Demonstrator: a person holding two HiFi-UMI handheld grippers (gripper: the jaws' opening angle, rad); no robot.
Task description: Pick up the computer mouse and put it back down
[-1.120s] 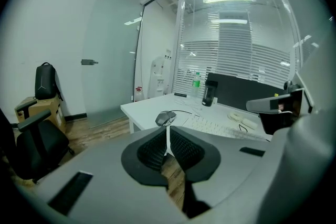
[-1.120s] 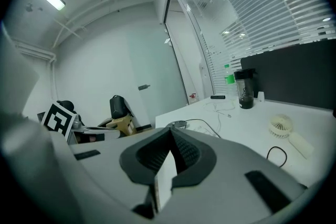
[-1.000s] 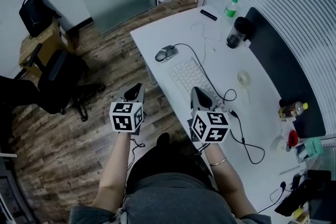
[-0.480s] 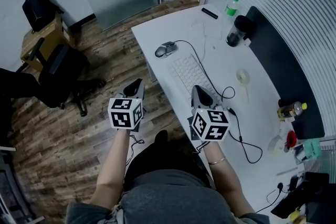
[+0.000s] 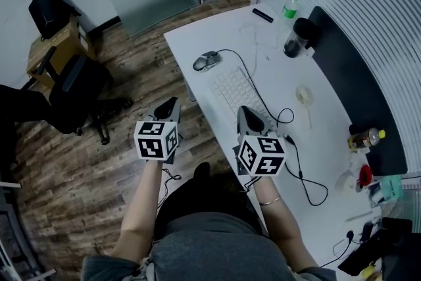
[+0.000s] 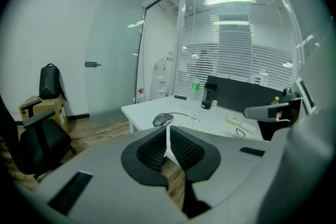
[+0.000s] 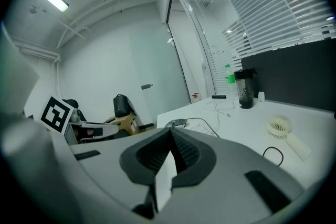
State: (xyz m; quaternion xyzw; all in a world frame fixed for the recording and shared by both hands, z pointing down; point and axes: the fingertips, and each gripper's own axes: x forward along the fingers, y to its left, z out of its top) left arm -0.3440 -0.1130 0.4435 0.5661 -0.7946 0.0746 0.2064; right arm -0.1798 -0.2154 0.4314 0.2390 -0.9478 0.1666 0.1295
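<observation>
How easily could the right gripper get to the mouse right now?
Probably yes: the right gripper hovers at the near end of the keyboard, and nothing tall stands between it and the mouse. Its jaws are shut, so they'd need opening first.

Grey corded mouse [image 5: 206, 61] flat on desk [image 5: 197, 36]

mouse [image 7: 177, 123]: underside hidden behind right gripper [image 7: 171, 129] | bottle [image 5: 366, 138]: label unreadable

left gripper [image 5: 172, 103], right gripper [image 5: 243, 111]: grey shells, black ribbed pads [image 6: 152, 150], black-white marker cubes [image 5: 156, 140] behind | grey top [image 5: 217, 255] | wrist bangle [image 5: 268, 201]
</observation>
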